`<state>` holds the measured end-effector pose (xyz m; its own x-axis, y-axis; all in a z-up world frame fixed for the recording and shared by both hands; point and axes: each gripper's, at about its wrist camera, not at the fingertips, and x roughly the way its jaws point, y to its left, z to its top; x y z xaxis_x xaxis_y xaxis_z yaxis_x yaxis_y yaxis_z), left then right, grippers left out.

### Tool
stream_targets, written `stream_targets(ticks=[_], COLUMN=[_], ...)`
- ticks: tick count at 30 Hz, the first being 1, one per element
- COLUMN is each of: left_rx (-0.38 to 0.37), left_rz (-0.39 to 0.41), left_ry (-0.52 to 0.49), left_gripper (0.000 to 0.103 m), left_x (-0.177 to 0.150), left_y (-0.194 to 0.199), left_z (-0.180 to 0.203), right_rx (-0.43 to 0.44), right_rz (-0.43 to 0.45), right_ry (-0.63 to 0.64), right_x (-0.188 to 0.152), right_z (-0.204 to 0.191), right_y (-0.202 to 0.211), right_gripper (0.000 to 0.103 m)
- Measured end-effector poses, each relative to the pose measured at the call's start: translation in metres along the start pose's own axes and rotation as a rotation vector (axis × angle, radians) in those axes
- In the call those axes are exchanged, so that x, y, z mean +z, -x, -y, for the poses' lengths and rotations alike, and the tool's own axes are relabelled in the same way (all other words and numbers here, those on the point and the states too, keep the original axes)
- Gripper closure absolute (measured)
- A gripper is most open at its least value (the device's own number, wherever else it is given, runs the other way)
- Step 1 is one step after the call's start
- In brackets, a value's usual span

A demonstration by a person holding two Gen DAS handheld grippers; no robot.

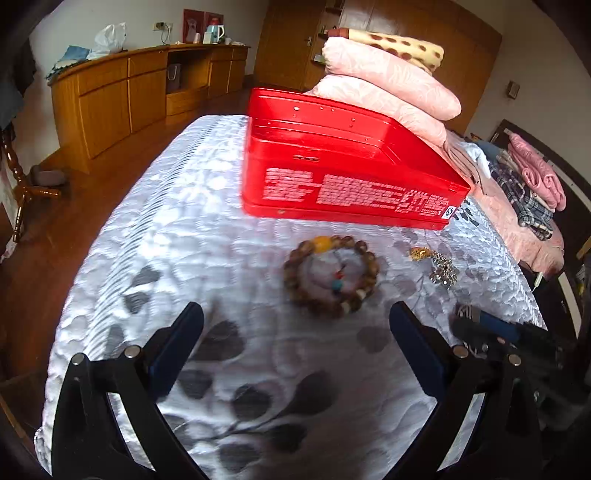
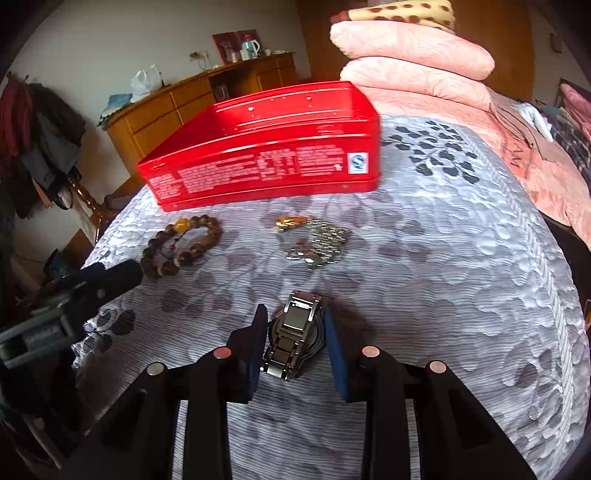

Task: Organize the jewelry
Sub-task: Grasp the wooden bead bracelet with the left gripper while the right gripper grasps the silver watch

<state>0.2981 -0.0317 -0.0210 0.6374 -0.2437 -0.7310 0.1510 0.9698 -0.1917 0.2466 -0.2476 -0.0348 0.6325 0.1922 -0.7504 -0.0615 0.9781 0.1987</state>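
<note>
Right tongs (image 2: 297, 341) pinch the watch (image 2: 295, 332) near the bed's (image 2: 443, 277) front edge, left tongs (image 1: 295, 332) spread before the bracelet (image 1: 331, 275), so I would lift the watch level and lower it gently into the red tin (image 2: 258, 155).

You are looking across a bed (image 1: 229, 206) with a grey leaf-print cover, set on a reddish wooden floor (image 1: 92, 192). Along the pale wall (image 1: 147, 14) runs a long wooden sideboard (image 1: 122, 88) carrying a kettle (image 1: 214, 33) and a white plastic bag (image 1: 109, 38). Behind the bed stand wooden wardrobe doors (image 1: 388, 22) and stacked pink quilts (image 1: 391, 81). At your left hangs what may be dark clothing (image 2: 40, 129).
</note>
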Motion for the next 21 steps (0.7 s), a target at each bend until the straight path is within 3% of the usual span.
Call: stream_targets(ticks=[4, 6, 7, 8, 14, 16, 18, 20, 21], left_rx=[-0.007, -0.009, -0.002, -0.001, -0.02, -0.012, 0.007, 0.007, 0.001], left_rz=[0.033, 0.051, 0.052, 0.039, -0.026, -0.083, -0.088, -0.1, -0.109], left_ry=[-0.004, -0.039, -0.059, -0.077, -0.095, -0.11, -0.135, -0.162, -0.186], left_gripper=[0.007, 0.012, 0.022, 0.033, 0.041, 0.046, 0.045, 0.031, 0.029], left_x=[0.004, 0.007, 0.008, 0.01, 0.016, 0.015, 0.015, 0.014, 0.014], left_y=[-0.001, 0.0, -0.002, -0.006, -0.03, -0.044, -0.048, -0.052, -0.054], left_z=[0.016, 0.028, 0.034, 0.04, 0.053, 0.057, 0.062, 0.067, 0.071], right_rx=[0.027, 0.036, 0.035, 0.031, -0.001, 0.011, 0.012, 0.014, 0.015], right_rz=[0.003, 0.001, 0.001, 0.002, 0.005, 0.002, 0.002, 0.002, 0.003], right_ry=[-0.011, -0.015, -0.014, -0.013, -0.038, -0.048, -0.048, -0.049, -0.051], right_x=[-0.001, 0.001, 0.001, 0.001, 0.003, 0.004, 0.004, 0.005, 0.005], right_z=[0.006, 0.008, 0.008, 0.009, 0.023, 0.026, 0.027, 0.027, 0.027], right_y=[0.001, 0.001, 0.001, 0.002, 0.002, 0.001, 0.0, 0.0, 0.0], right_gripper=[0.072, 0.072, 0.072, 0.072, 0.072, 0.072, 0.072, 0.072, 0.072])
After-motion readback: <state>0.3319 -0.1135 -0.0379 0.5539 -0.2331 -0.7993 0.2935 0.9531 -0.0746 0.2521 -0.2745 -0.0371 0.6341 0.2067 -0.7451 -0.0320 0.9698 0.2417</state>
